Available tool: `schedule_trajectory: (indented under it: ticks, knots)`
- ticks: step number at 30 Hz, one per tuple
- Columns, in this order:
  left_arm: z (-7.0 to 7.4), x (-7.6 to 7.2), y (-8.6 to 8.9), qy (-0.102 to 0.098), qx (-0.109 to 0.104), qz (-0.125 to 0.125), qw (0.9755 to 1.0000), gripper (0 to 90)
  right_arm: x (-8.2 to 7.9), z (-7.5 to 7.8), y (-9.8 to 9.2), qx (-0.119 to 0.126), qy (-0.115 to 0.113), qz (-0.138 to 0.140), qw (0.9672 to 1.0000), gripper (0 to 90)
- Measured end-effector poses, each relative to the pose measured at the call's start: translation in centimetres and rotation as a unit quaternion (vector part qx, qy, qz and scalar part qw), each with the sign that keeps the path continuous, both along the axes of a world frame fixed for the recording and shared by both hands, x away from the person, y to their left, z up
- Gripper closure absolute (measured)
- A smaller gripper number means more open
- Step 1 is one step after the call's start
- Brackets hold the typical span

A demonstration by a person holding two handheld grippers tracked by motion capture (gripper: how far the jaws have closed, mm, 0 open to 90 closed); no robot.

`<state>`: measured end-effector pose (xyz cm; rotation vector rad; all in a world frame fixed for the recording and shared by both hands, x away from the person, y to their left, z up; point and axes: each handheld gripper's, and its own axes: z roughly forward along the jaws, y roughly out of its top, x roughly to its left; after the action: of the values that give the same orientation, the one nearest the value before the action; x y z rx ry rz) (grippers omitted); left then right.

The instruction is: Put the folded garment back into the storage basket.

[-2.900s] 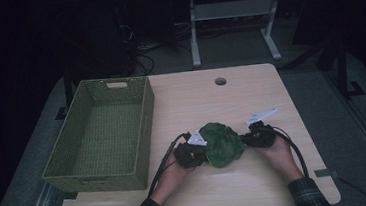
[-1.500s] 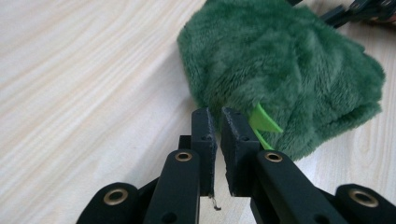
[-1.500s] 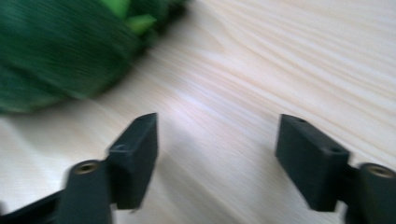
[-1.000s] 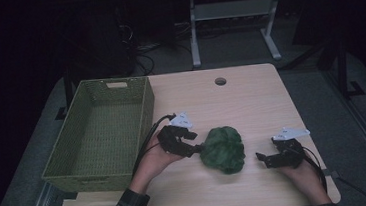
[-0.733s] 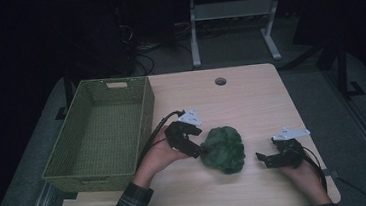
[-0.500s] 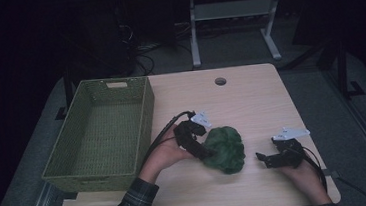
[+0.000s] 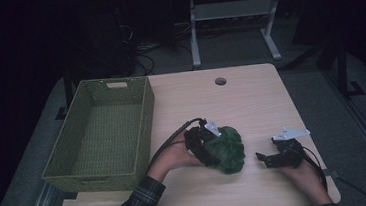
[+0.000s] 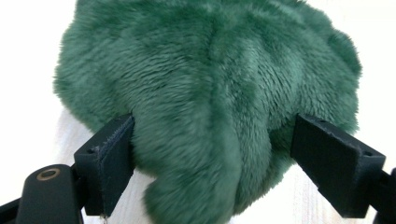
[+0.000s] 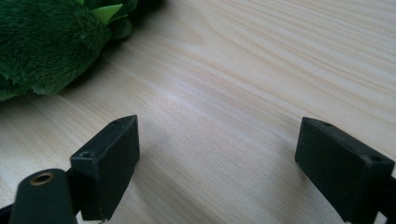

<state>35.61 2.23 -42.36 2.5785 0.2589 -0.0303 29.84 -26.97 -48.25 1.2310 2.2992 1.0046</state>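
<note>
A dark green plush toy (image 7: pixel 228 148) lies on the wooden table (image 7: pixel 256 106) near its front edge. My left gripper (image 7: pixel 208 150) has pushed in from the toy's left side. In the left gripper view the plush toy (image 8: pixel 210 70) bulges between the two black pads (image 8: pixel 109 154), which stand wide around the fur; the jaws have just been opening. My right gripper (image 7: pixel 264 159) rests low on the table to the right of the toy, apart from it, open. Between the jaws of my right gripper (image 9: pixel 215 158) is bare wood, and the plush toy (image 9: pixel 42 42) lies at the upper left.
A green woven basket (image 7: pixel 145 121) stands on the left part of the table, with nothing in it. A round cable hole (image 7: pixel 220 81) is near the table's far edge. Beyond the table are a dark floor, cables and a metal stand (image 7: pixel 195 36).
My left gripper has moved right and down from beside the basket onto the plush toy's left side. The right gripper has stayed where it was since a second ago.
</note>
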Motion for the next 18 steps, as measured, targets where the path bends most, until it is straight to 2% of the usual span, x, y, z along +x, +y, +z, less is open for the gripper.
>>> schedule_trajectory:
  ticks: [5,11,15,18]
  knots:
    - [-1.0,-0.1,-0.5,-0.005,0.016,-0.002,0.9999,14.7,0.0,0.0,0.0,0.0,0.0,0.0,1.0,13.5]
    - [-1.9,-0.3,-1.1,-0.023,0.044,-0.009,0.9987,12.8,0.0,0.0,0.0,0.0,0.0,0.0,1.0,13.5]
    - [-2.9,-0.4,-1.3,-0.029,0.047,-0.002,0.9985,12.7,0.0,0.0,0.0,0.0,0.0,0.0,1.0,13.5]
    - [-3.0,-0.3,-1.2,-0.03,0.046,0.002,0.9985,14.0,0.0,0.0,0.0,0.0,0.0,0.0,1.0,13.5]
